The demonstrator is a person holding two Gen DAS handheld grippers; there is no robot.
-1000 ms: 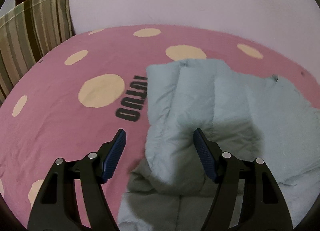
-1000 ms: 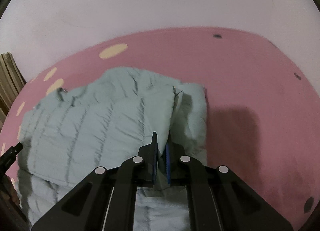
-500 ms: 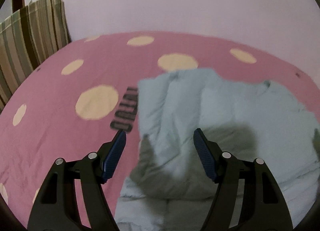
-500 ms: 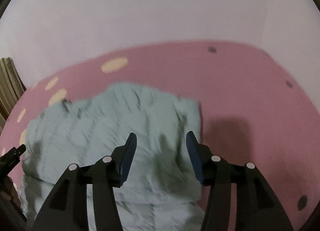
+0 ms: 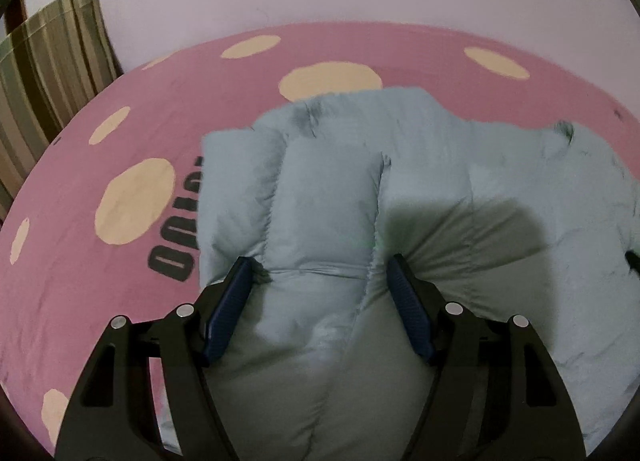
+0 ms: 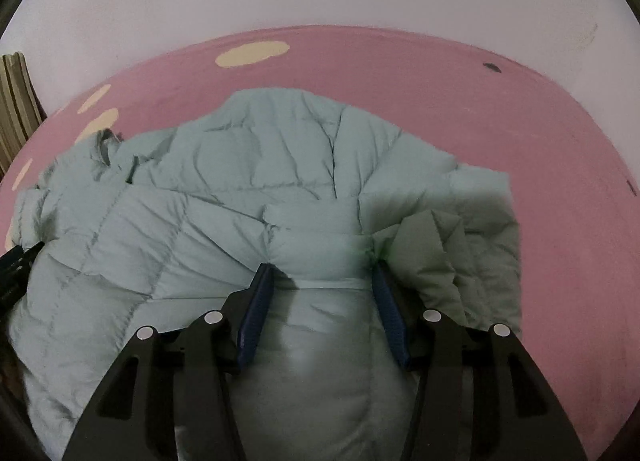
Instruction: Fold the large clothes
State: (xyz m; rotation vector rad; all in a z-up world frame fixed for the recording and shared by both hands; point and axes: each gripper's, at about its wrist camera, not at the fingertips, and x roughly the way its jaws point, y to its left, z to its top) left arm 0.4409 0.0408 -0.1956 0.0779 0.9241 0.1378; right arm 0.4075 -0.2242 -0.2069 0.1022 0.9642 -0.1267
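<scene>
Now both the left gripper (image 5: 320,273) and right gripper (image 6: 322,281) press spread jaws into the puffy jacket (image 6: 224,213), pinching nothing

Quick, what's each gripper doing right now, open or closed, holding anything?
Left gripper: open, jaws straddling a puffy fold of the light blue jacket, not clamped.
Right gripper: open, jaws either side of a jacket fold, not clamped.
</scene>
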